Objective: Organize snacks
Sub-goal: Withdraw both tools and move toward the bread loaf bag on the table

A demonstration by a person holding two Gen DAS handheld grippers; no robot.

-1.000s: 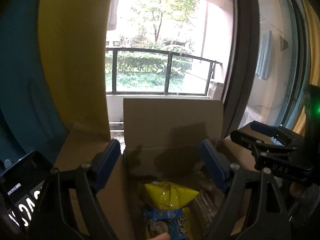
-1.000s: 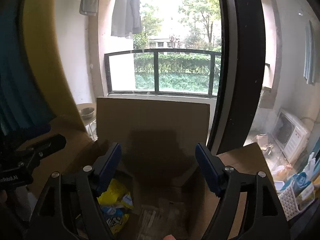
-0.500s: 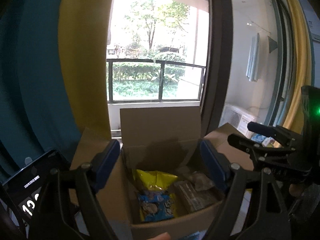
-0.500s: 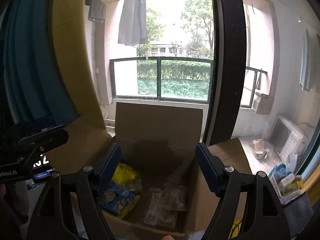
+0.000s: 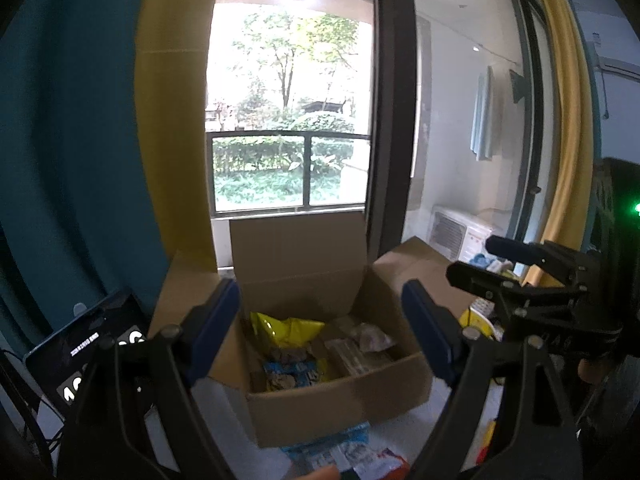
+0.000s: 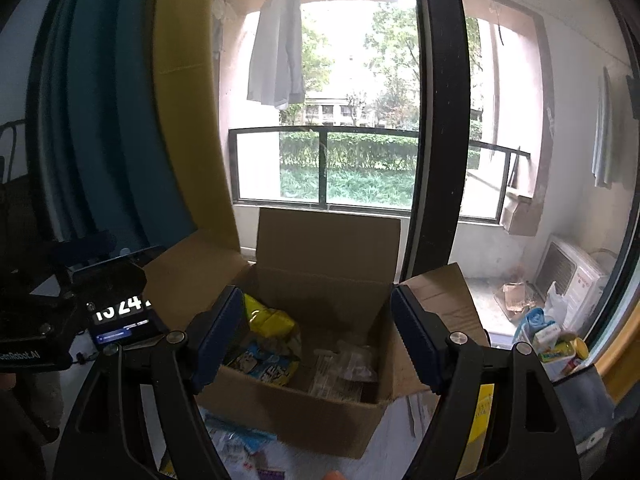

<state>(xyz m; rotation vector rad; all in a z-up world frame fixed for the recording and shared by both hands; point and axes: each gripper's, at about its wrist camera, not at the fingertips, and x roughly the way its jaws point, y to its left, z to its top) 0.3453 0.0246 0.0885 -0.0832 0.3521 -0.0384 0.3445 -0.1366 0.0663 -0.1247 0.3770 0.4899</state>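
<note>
An open cardboard box [image 5: 340,404] [image 6: 296,412] stands on the white table before the window. Inside lie a yellow snack bag [image 5: 288,330] [image 6: 272,320], a blue snack packet [image 5: 294,374] [image 6: 262,364] and clear-wrapped packs [image 5: 360,350] [image 6: 344,372]. More snack packets [image 5: 348,452] [image 6: 240,448] lie on the table in front of the box. My left gripper [image 5: 326,340] is open and empty, above and before the box. My right gripper [image 6: 318,340] is open and empty too; it also shows at the right of the left wrist view [image 5: 532,280].
A phone with a timer [image 5: 80,356] [image 6: 120,316] leans at the left of the box. Teal and yellow curtains [image 5: 100,140] hang at the left. A black window post [image 6: 436,120] rises behind the box. Bottles and cartons [image 6: 556,340] stand at the right.
Both grippers have pulled back and up from the box. The whole box and the packets in front of it have come into view. Both stayed open.
</note>
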